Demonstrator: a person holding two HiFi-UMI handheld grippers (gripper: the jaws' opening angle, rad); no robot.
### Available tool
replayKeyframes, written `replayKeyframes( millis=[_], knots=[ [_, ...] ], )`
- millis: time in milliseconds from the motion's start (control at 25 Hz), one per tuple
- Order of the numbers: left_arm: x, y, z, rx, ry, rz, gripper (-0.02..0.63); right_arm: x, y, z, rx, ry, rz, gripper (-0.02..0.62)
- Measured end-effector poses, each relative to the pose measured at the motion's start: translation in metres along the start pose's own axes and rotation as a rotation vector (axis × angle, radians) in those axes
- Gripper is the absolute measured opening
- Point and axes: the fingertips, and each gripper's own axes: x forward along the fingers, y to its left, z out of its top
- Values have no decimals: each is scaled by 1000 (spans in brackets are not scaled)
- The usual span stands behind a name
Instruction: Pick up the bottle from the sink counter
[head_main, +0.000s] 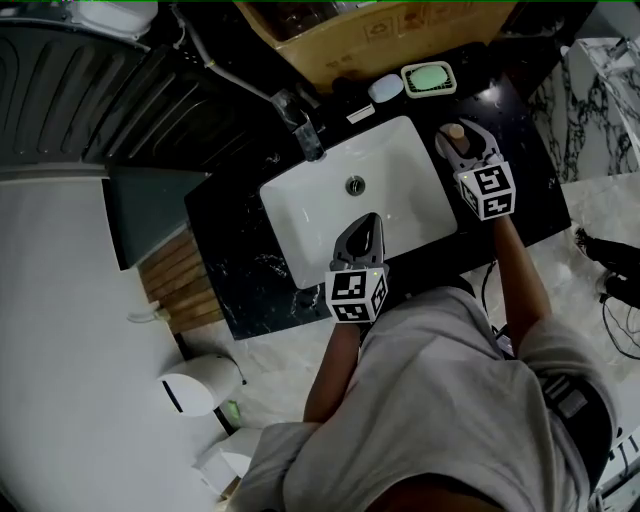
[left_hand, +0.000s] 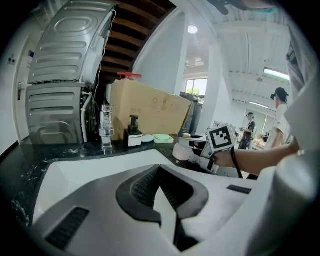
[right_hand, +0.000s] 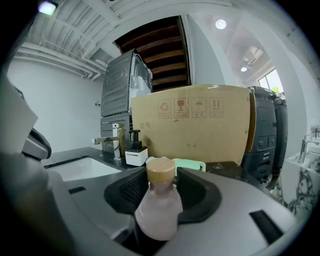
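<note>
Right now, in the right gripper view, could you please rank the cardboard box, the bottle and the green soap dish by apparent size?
1. cardboard box
2. bottle, though closeness to the camera enlarges it, so its true rank is unsure
3. green soap dish

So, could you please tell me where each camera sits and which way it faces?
Head view: on the person's head, looking steeply down at the sink in the counter; arms, torso, left hand-held gripper and right hand-held gripper show.
Left gripper view: rides the left hand-held gripper over the sink, facing the faucet and cardboard box; its own shut, empty jaws show.
Right gripper view: rides the right hand-held gripper, facing the box; its own jaws clamp the bottle.
Shared: both gripper views show faucet, box and green soap dish.
</note>
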Motion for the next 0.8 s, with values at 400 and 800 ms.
replayKeyframes(
  millis=[400, 800],
  knots=[
    [-7, 5, -2, -26, -8, 18, 13, -1, 1, 2, -21, -6, -8, 146],
    [-5, 1, 1, -33, -23, 24, 12, -4, 2, 5, -60, 7, -28, 138]
  ],
)
